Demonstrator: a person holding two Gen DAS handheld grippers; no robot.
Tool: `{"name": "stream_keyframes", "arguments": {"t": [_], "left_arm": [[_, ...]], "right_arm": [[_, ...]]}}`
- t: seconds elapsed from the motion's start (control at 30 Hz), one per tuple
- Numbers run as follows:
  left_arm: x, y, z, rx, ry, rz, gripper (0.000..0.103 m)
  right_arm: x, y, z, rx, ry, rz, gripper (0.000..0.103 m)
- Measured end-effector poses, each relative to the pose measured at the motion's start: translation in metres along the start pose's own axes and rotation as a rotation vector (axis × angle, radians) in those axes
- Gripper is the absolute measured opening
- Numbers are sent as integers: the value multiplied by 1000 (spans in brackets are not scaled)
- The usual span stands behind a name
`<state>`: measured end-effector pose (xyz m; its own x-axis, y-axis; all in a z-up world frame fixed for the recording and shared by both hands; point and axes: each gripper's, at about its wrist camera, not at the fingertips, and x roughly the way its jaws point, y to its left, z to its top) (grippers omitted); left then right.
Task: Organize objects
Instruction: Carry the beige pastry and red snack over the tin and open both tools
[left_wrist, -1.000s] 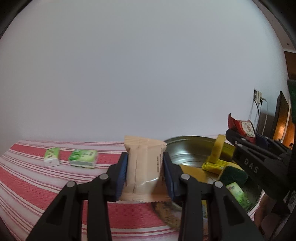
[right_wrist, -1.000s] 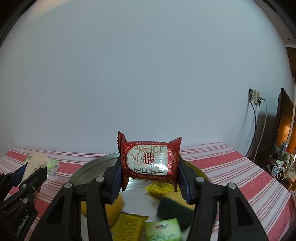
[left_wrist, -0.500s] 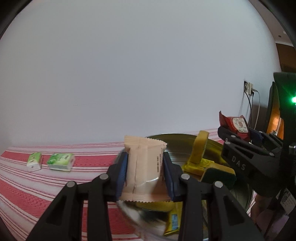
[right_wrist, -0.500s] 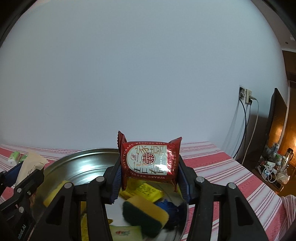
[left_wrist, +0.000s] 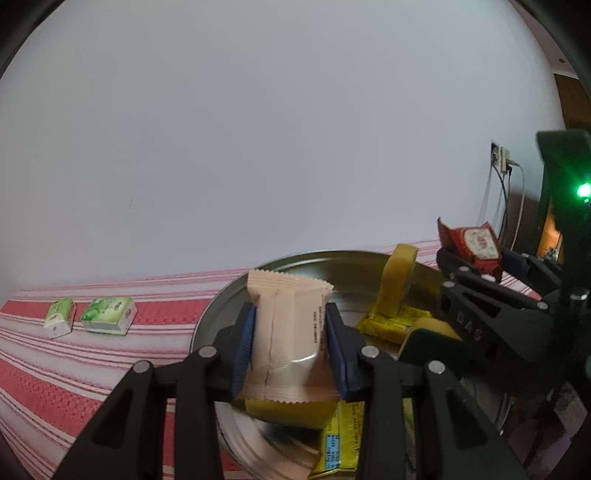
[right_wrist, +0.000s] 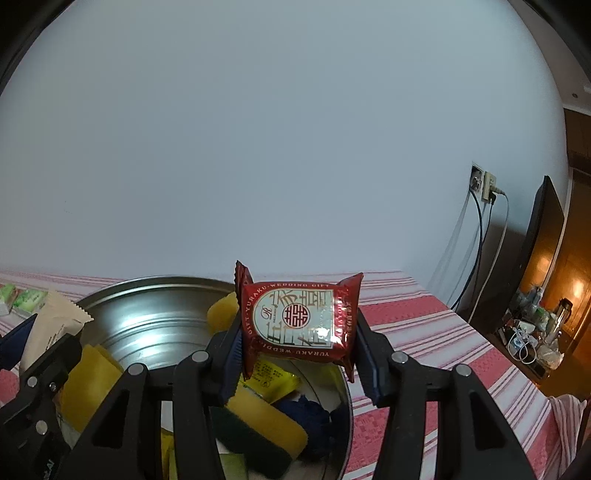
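left tongs (left_wrist: 290, 345): pinching a beige pack (left_wrist: 288, 339) by its sides, blue pads pressed on it; pack upright, long axis vertical.
right tongs (right_wrist: 297, 343): pinching a red pack (right_wrist: 301, 321) by its short ends; long axis level, label toward the camera.
key relation: both packs hang over the tin (right_wrist: 155, 314), which lies just below and ahead of both tongs; each pack is above the tin's near part, not touching what lies inside.
which is nearer: about equal, i judge; the left sits over the tin's left side, the right over its right side, the two tongs close beside each other.
in the tin: yellow packs (right_wrist: 267, 376), sponges (right_wrist: 258, 421), something dark blue (right_wrist: 304, 410).
next move, my guess: lower and let go into the tin.
farther out: two green packs (left_wrist: 88, 317) on the striped cloth (left_wrist: 44, 387), well left of the tin, not yet gathered.
beyond: white wall, socket with cables at right.
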<state>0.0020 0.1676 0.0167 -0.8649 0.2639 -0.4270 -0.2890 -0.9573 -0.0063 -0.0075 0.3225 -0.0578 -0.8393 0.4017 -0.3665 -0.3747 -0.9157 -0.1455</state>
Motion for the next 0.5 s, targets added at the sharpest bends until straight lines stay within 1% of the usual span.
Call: {"name": "stream_keyframes", "arguments": {"t": [0.17, 0.43, 0.5], "left_arm": [[4, 0, -2, 6, 17, 12, 36], [10, -1, -4, 19, 47, 43, 36], [11, 1, -4, 10, 54, 46, 37]], "right_arm": [[3, -5, 0, 8, 11, 9, 55], [3, -1, -1, -9, 16, 29, 55], [4, -1, -1, -5, 23, 44, 60]]}}
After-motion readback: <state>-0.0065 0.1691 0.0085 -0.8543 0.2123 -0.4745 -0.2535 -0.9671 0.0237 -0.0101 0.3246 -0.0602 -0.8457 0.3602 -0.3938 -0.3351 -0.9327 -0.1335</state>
